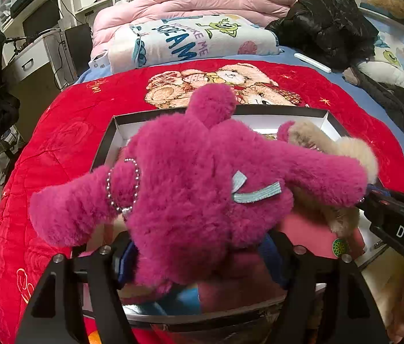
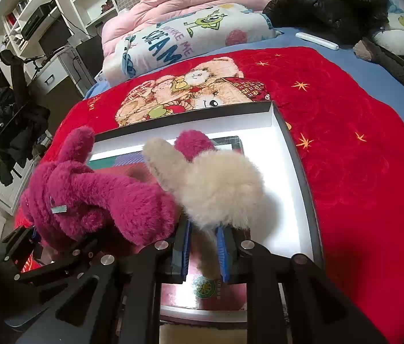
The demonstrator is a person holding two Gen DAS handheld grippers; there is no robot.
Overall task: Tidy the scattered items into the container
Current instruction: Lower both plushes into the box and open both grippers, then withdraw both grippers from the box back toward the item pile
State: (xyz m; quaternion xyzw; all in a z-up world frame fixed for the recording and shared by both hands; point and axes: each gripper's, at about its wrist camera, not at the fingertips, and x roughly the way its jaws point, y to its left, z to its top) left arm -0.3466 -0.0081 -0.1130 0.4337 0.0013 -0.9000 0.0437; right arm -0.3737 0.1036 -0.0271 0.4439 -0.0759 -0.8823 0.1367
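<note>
L tongs wide round pink plush, R tongs pinching beige plush over box — lower both fully inside before letting go.

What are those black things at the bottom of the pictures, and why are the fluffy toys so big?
The black things are grabbers with two fingers; a person holds one in each hand. Each carries a camera, so toys close to it look huge. One picture is from the left grabber, which has the magenta plush toy between its fingers. The other is from the right grabber, pinching the cream plush toy. Both toys hang over an open box with pink and patterned things inside. The box sits on a red blanket on a bed.
</note>
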